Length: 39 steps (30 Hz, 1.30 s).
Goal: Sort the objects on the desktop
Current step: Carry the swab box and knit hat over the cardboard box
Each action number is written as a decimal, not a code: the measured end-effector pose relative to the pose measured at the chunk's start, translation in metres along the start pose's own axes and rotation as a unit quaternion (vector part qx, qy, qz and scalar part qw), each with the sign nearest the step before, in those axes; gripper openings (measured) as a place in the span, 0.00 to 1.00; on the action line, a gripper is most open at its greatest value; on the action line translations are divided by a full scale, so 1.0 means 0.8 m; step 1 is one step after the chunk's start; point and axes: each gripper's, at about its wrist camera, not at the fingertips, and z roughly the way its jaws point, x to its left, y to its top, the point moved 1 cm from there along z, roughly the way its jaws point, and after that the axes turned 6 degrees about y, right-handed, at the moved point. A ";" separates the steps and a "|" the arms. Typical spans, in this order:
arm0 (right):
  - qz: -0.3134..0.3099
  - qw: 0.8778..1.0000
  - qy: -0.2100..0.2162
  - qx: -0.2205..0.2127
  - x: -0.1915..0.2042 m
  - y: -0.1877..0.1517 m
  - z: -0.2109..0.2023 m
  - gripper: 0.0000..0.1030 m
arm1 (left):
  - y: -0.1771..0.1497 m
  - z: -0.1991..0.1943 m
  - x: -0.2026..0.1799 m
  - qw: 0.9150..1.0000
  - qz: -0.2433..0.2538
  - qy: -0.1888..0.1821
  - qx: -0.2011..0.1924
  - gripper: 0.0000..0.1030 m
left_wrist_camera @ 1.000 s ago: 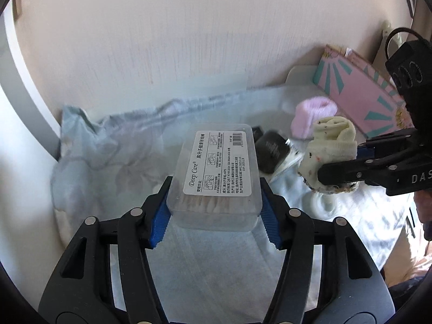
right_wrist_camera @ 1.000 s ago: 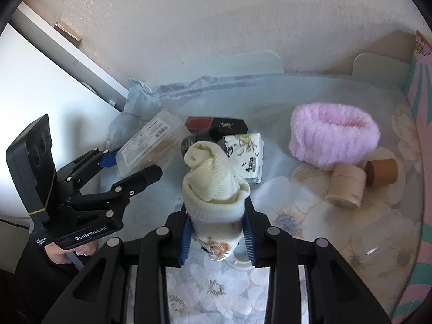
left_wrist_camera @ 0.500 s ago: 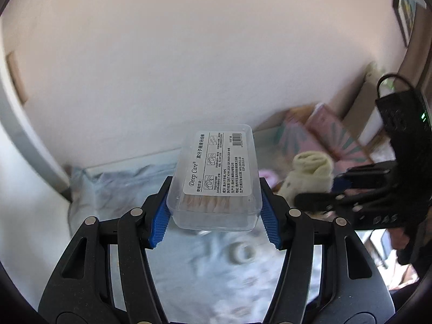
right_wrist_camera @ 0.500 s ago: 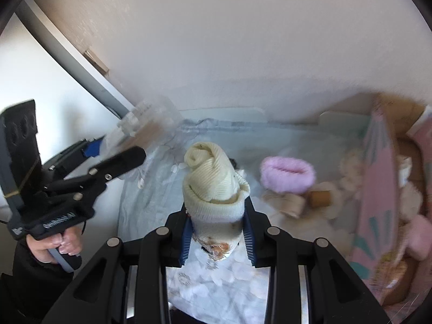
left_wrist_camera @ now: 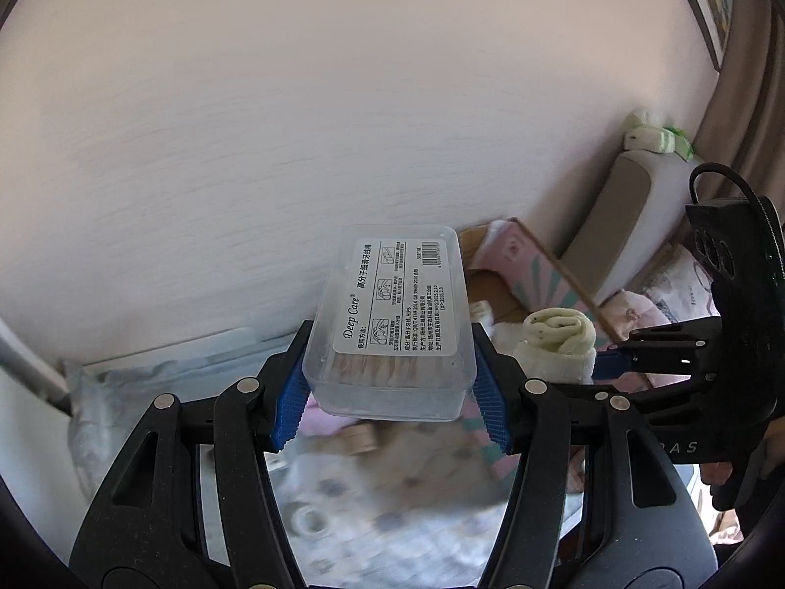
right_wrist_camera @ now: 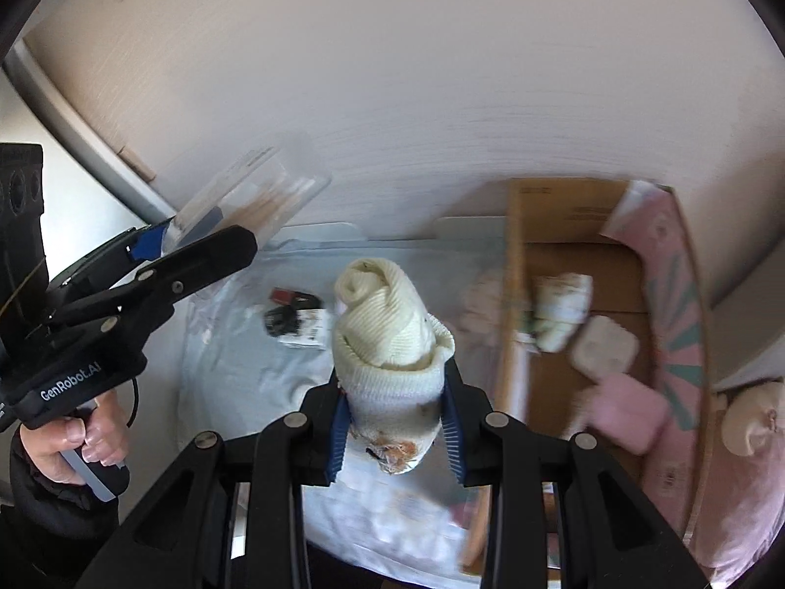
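Both grippers are carrying loads clear of the desk, probably so each can go into the cardboard box [right_wrist_camera: 579,265] ahead and to the right, where sorted things are already lying. The left gripper [left_wrist_camera: 390,400] is clamping a clear floss-pick box [left_wrist_camera: 392,324] by its long sides, jaws partly open, the lid label facing up and most of the box projecting beyond the pads. The right gripper [right_wrist_camera: 395,424] is pinching a rolled sock [right_wrist_camera: 387,334] with narrow jaws, roll standing upright above the pads [right_wrist_camera: 337,429].

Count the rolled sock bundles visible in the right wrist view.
2: the cream sock roll in the right gripper, another sock roll inside the cardboard box. Blur may hide more.
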 end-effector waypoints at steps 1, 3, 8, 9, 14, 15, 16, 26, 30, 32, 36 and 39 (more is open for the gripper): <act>0.002 1.000 -0.003 0.001 -0.010 -0.001 -0.004 0.30 | 0.003 0.007 -0.013 1.000 0.003 -0.004 0.002 0.54; 0.006 1.000 -0.007 0.003 -0.031 -0.002 -0.012 0.29 | 0.007 0.018 -0.033 1.000 0.006 -0.009 0.005 0.54; 0.009 1.000 -0.020 0.015 -0.069 -0.012 -0.023 0.29 | 0.012 0.050 -0.081 0.999 0.006 -0.025 0.022 0.54; 0.007 1.000 -0.023 0.017 -0.076 -0.014 -0.025 0.29 | 0.012 0.057 -0.090 0.999 0.007 -0.027 0.026 0.54; -0.001 0.999 -0.033 0.033 -0.105 -0.030 -0.035 0.29 | 0.010 0.096 -0.128 0.999 0.000 -0.030 0.038 0.54; -0.004 0.999 -0.037 0.039 -0.111 -0.034 -0.033 0.29 | 0.010 0.104 -0.134 0.999 -0.003 -0.031 0.041 0.54; -0.004 0.998 -0.039 0.046 -0.118 -0.038 -0.030 0.29 | 0.009 0.110 -0.138 0.998 -0.005 -0.033 0.045 0.54; 0.002 0.996 -0.034 0.081 -0.151 -0.056 -0.012 0.29 | -0.002 0.161 -0.170 0.997 0.002 -0.017 0.079 0.54; -0.001 0.995 -0.035 0.090 -0.155 -0.060 -0.012 0.30 | -0.003 0.169 -0.177 0.996 0.012 -0.012 0.082 0.54; 0.000 0.995 -0.035 0.091 -0.156 -0.062 -0.013 0.30 | -0.004 0.170 -0.179 0.996 0.019 -0.017 0.082 0.54; -0.001 0.995 -0.038 0.092 -0.159 -0.064 -0.010 0.30 | -0.004 0.175 -0.182 0.996 0.027 -0.011 0.088 0.54; -0.011 0.995 -0.065 0.080 -0.159 -0.063 -0.008 0.37 | -0.001 0.177 -0.181 0.995 0.011 -0.009 0.101 0.66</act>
